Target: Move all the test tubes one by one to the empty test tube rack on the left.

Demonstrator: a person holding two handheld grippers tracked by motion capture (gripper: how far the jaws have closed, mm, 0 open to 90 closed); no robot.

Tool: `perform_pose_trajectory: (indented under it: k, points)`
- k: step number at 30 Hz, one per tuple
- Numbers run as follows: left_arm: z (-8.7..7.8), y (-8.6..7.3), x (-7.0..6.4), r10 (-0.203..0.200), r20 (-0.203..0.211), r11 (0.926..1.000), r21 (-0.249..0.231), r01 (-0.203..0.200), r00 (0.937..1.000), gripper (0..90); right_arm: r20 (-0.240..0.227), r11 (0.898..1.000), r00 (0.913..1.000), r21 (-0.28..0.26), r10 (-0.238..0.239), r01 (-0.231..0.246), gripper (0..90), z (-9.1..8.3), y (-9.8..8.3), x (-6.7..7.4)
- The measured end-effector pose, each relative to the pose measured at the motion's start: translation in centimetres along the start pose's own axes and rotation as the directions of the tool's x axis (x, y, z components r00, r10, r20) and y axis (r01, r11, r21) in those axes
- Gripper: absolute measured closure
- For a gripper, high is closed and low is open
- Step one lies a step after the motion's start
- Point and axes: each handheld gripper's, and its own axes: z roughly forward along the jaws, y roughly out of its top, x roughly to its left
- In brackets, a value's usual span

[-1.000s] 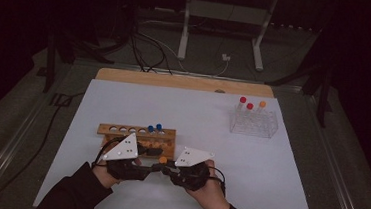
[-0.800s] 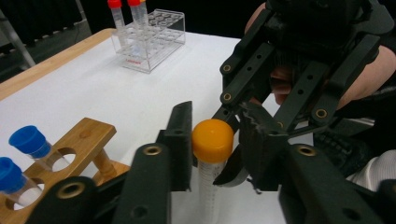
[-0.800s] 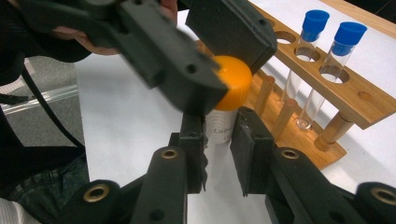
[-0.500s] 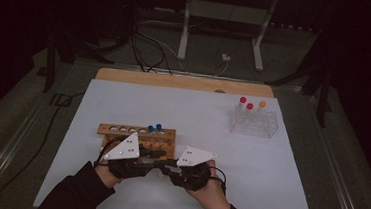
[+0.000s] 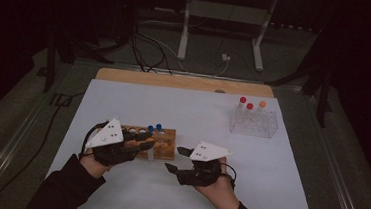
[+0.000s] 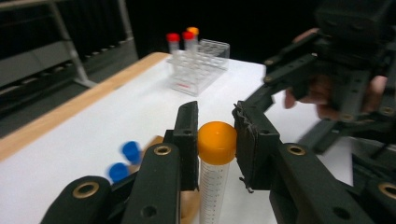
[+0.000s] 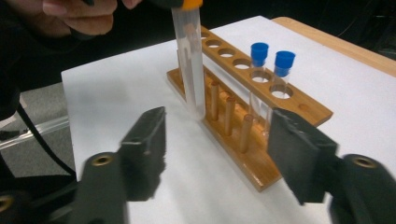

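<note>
White paper sheet (image 5: 289,158) covered the wooden table (image 5: 185,81). On it stood a wooden tube rack (image 7: 261,105) holding two blue-capped tubes (image 7: 258,74), with a clear plastic rack (image 5: 253,124) well apart. Left gripper (image 6: 215,142) was clamped on the clear orange-capped tube (image 6: 214,177), upright just beside the wooden rack. Right gripper (image 7: 217,154) had just been opening, nothing between its jaws.
</note>
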Motion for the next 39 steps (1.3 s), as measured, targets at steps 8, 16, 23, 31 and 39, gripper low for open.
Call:
perform_pose_trajectory:
  k: [8, 16, 23, 31, 39]
  points:
    - [-1.3, 0.7, 1.7, -0.04, -0.106, 0.9979, -0.054, 0.034, 0.9935, 72.5, 0.05, 0.999, 0.9979, -0.025, 0.04, -0.039, 9.2, -0.2, 0.1, 0.0]
    - [-1.2, 0.4, 3.1, -0.055, -0.209, 0.9947, -0.097, 0.035, 0.9764, 72.4, 0.028, 0.998, 0.9983, -0.03, 0.051, -0.05, 0.0, -0.5, 0.0, -0.5]
    - [0.1, -0.7, 4.4, -0.079, -0.241, 0.9938, -0.096, 0.057, 0.9674, 72.4, 0.038, 0.998, 0.9982, -0.042, 0.047, -0.045, 0.0, -1.0, 0.0, -0.8]
    - [1.7, -2.5, 4.8, -0.088, -0.225, 0.9961, -0.019, 0.086, 0.9703, 72.4, 0.036, 0.998, 0.998, -0.041, 0.052, -0.05, 0.0, -1.1, -0.1, -1.1]
    - [2.8, -4.1, 4.9, -0.092, -0.223, 0.9937, 0.042, 0.104, 0.9705, 72.4, 0.036, 0.998, 0.9979, -0.032, 0.055, -0.053, 0.0, -1.1, -0.3, -1.3]
